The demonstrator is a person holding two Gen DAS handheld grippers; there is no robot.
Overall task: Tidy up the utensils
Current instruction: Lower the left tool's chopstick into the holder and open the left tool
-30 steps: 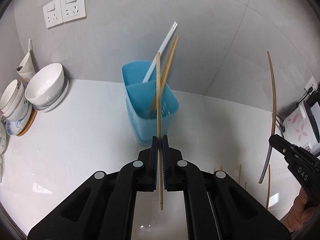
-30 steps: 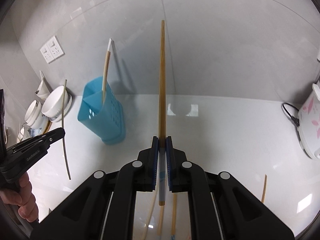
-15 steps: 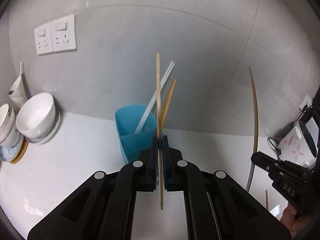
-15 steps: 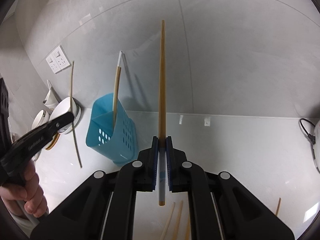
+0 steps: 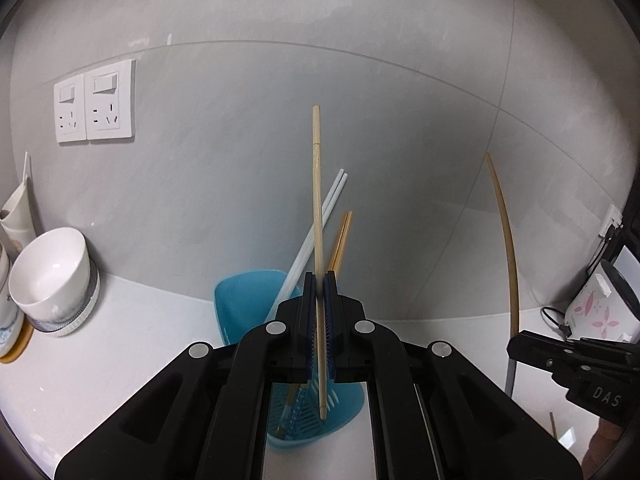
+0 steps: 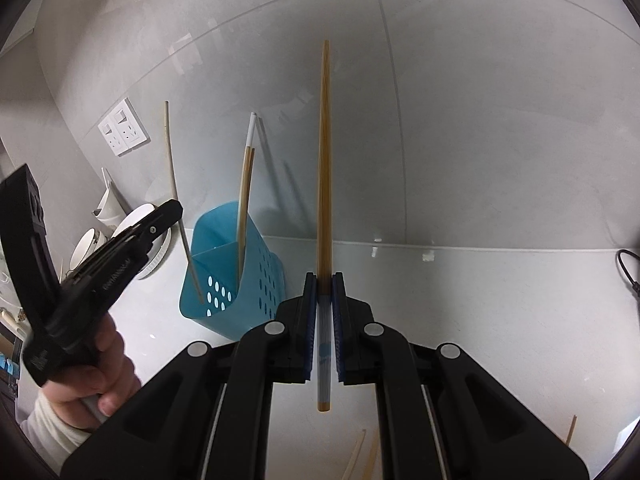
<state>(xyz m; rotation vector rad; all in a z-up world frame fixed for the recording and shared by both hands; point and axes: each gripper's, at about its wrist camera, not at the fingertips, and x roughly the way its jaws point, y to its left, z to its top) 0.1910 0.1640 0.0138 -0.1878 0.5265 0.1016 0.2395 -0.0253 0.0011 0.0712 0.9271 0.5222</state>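
Over the white counter, the left tool clamps a pale chopstick above the blue caddy at 9 o'clock of the right tool, which pinches a brown chopstick — light, stiff, slippery sticks best gripped mid-shaft.

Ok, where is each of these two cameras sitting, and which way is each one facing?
Left wrist: on the left gripper, looking along its fingers over the blue holder at the tiled wall; its pale chopstick is clamped, the right gripper at the frame's right.
Right wrist: on the right gripper, facing the wall, holder to its left; its brown chopstick is clamped; the left gripper and hand show.
Shared: holder, wall sockets, bowls.
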